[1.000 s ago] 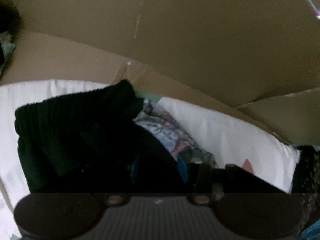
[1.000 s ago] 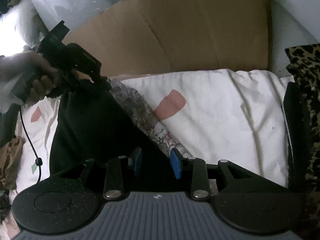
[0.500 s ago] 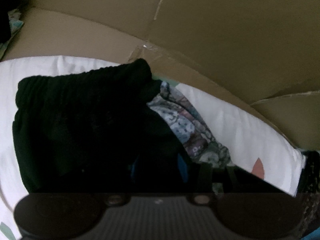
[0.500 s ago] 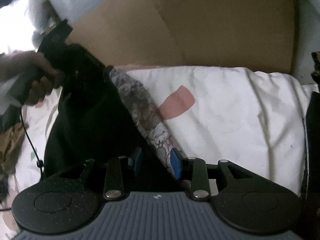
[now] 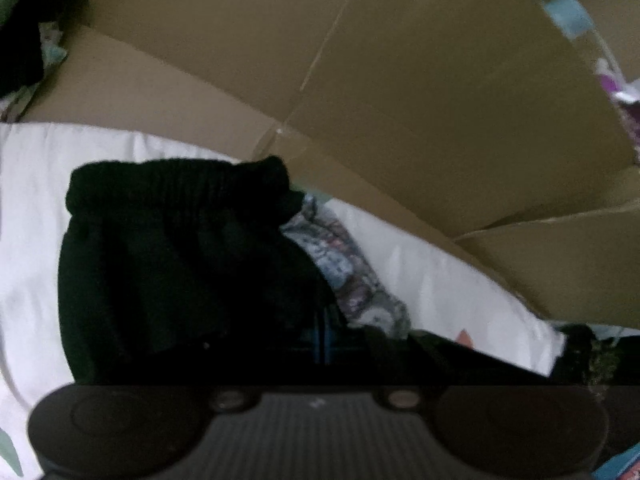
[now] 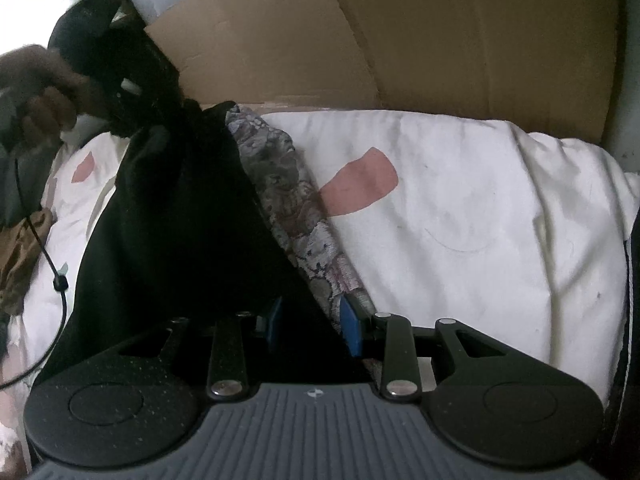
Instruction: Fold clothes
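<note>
A black garment [image 5: 180,264] with a gathered elastic waistband hangs in front of my left gripper [image 5: 322,340], whose blue pads are pressed together on its dark cloth. A floral patterned layer [image 5: 344,272] shows along its right edge. In the right wrist view the same black garment [image 6: 180,220] stretches as a taut triangle from the left gripper [image 6: 168,108], held up by a hand [image 6: 40,92], down to my right gripper [image 6: 312,322]. The right blue pads grip the black cloth beside the floral layer [image 6: 292,200].
White bedding [image 6: 460,220] with a pink patch lies under the garment. Brown cardboard [image 6: 400,40] stands behind it, also filling the left wrist view as cardboard [image 5: 400,100]. A brown cloth [image 6: 20,260] and a black cable [image 6: 60,280] are at the left. A dark item [image 6: 634,280] lines the right edge.
The left gripper's blue pads, apart before, have come together on the black garment. The hand has raised that end higher, and the cloth is pulled tauter. The right pads keep their hold.
</note>
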A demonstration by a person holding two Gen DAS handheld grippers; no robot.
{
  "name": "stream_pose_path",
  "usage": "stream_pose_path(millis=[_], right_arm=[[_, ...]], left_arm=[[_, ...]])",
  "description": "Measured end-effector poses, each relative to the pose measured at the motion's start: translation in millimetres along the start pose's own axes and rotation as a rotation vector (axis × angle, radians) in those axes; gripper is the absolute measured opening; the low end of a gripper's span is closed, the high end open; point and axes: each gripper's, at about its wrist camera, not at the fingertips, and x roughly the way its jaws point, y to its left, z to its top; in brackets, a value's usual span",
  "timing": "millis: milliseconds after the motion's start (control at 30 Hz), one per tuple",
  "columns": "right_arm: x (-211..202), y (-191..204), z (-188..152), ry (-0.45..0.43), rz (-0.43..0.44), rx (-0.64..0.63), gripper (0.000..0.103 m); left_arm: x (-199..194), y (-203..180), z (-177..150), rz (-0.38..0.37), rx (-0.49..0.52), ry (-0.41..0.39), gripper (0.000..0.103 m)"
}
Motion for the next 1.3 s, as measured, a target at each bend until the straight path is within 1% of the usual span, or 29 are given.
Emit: stream_pose_path(millis=[67,100,133,200,267,433,633,767,933,1067,1167,1267,1300], right_arm=[[-3,3,-1,-0.001,0.008,-0.014,0.027],[-4,4,-1,-0.001,0.012,-0.02,0.017],[-7,5,-2,-0.003,0.015,-0.027,0.011],[-14,6,-3,-0.015,0.018,-0.032,0.001],[-23,6,-4,-0.034,0.015,-0.026,0.001],[-35,5,-4,-0.076,-0.014,0.004,0.0],[-35,6,-5,-0.08,-0.052,0.023,0.0],[-31,-4,-6,-0.066,-0.074,0.073,0.0],[-21,-16,-9,-0.03,-0.086,0.11,0.0],[-14,-17,-11,-0.01,-0.094,0.115,0.0],[-12,-15,-11,0.003,-0.114,0.107,0.001],[-15,-9,-9,0.019,-0.151,0.083,0.003],[-18,-6,-9,0.016,-0.166,0.071,0.006]], left_arm=[[-6,-1,-1,-0.026,0.006,-0.016,0.002],[-9,-2,-2,-0.039,0.009,-0.024,0.002],[-13,-3,-2,-0.051,0.013,-0.032,0.002],[-18,-3,-3,-0.079,0.016,-0.05,0.002],[-21,-3,-4,-0.099,0.014,-0.067,0.002],[-21,-11,-1,-0.104,0.029,-0.087,0.002],[-16,-20,1,-0.133,0.074,-0.131,0.002],[-4,-20,2,-0.145,0.078,-0.139,0.002],[18,-21,9,-0.131,0.094,-0.129,0.002],[35,-24,12,-0.128,0.105,-0.124,0.002],[51,-23,17,-0.116,0.099,-0.086,0.002],[59,-23,23,-0.107,0.106,-0.04,0.006],[56,-25,24,-0.113,0.12,-0.032,0.013]])
